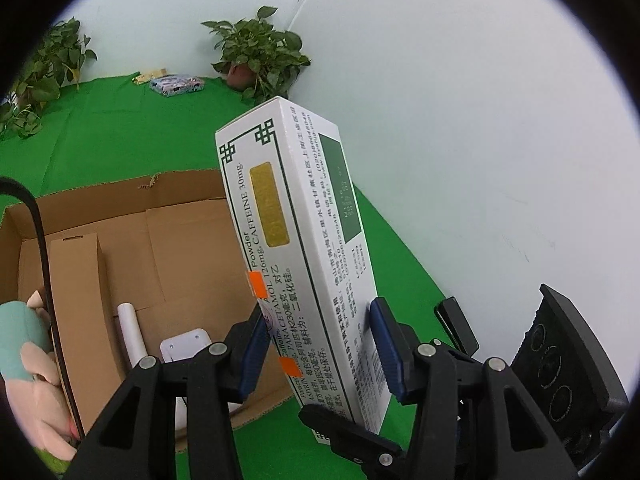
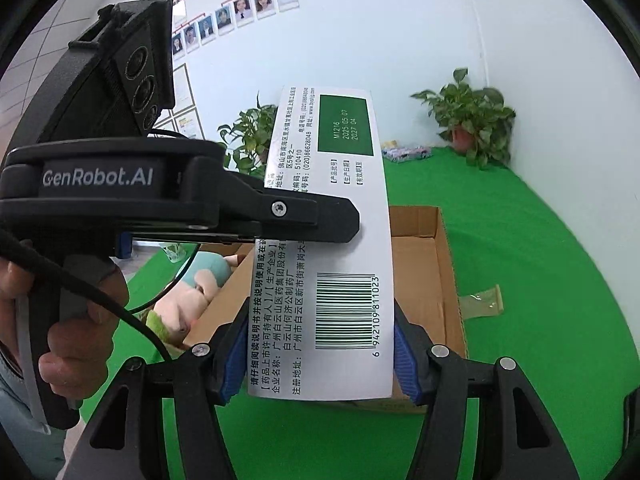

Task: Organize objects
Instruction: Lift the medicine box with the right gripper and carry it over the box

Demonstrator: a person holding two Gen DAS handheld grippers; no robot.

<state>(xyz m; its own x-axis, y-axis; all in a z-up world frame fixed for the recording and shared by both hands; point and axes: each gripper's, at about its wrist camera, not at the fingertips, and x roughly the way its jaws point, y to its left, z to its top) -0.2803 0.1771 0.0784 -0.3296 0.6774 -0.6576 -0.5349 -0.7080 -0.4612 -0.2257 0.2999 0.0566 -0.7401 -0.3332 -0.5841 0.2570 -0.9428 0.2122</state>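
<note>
A long white medicine box (image 1: 296, 240) with green print stands up between the blue pads of my left gripper (image 1: 320, 350), which is shut on its lower end. The same medicine box (image 2: 332, 240) shows its barcode side in the right wrist view, between the pads of my right gripper (image 2: 320, 356), which is shut on its lower end too. The left gripper's body (image 2: 180, 208) crosses the box from the left. The box is held above the edge of an open cardboard box (image 1: 120, 248), also seen in the right wrist view (image 2: 424, 264).
The cardboard box holds a white tube (image 1: 132, 332), a white plate piece (image 1: 186, 344) and a plush toy (image 1: 24, 344). Potted plants (image 1: 256, 56) and a patterned packet (image 1: 178, 85) sit at the back of the green cloth (image 1: 100, 128). A clear wrapper (image 2: 482, 302) lies right of the carton.
</note>
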